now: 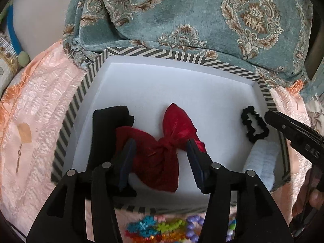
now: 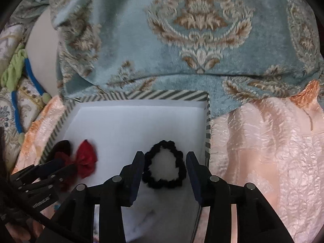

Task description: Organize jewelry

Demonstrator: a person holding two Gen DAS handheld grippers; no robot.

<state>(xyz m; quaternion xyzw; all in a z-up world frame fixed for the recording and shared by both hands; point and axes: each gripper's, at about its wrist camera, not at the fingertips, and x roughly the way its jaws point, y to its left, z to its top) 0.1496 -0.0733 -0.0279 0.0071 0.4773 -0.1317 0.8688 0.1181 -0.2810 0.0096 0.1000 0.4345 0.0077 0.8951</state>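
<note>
A white-lined box with a striped rim (image 1: 162,53) (image 2: 162,96) lies on pink cloth. In the left wrist view my left gripper (image 1: 161,144) is open over a red bow (image 1: 162,141), its fingers on either side of the knot, touching or just above it. A black fabric piece (image 1: 105,125) lies at the bow's left. In the right wrist view my right gripper (image 2: 165,159) is open around a black scrunchie (image 2: 165,170) on the box floor; the scrunchie also shows in the left wrist view (image 1: 255,125). A pale blue fluffy item (image 1: 261,162) lies beside it.
A teal patterned cushion (image 1: 192,14) (image 2: 182,40) rises behind the box. Pink cloth (image 1: 34,121) (image 2: 273,151) surrounds it. Colourful beads (image 1: 162,229) lie before the box's near rim. A blue cord and green cloth (image 2: 16,70) lie at the far left.
</note>
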